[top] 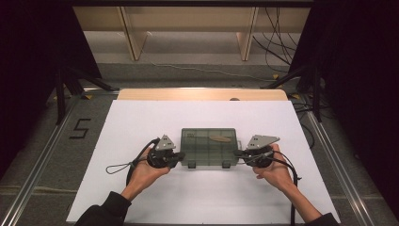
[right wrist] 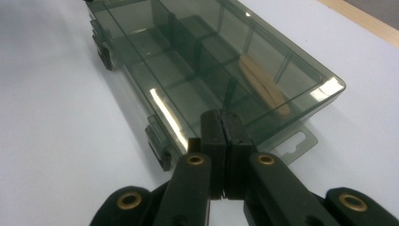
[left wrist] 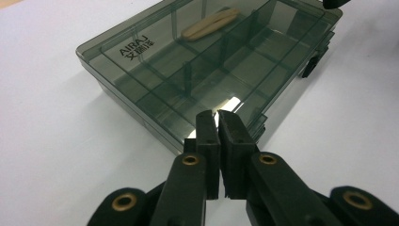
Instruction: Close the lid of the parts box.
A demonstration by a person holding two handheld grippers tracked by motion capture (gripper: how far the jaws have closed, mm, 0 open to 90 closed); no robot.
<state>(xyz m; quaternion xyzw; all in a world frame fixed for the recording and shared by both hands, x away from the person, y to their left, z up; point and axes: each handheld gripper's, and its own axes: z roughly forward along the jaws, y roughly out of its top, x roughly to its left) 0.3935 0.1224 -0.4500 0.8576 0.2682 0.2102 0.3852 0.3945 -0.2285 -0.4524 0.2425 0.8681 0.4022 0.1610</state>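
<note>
White worktop [top: 141, 117], centre frame: we press both closed jaws evenly on the smoky box [left wrist: 207, 66], avoiding latches [right wrist: 157, 141].

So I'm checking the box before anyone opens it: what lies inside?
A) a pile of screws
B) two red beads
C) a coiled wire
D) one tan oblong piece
D: through the closed smoky lid of the box, one tan oblong piece lies in a far compartment; the other compartments look bare.
</note>
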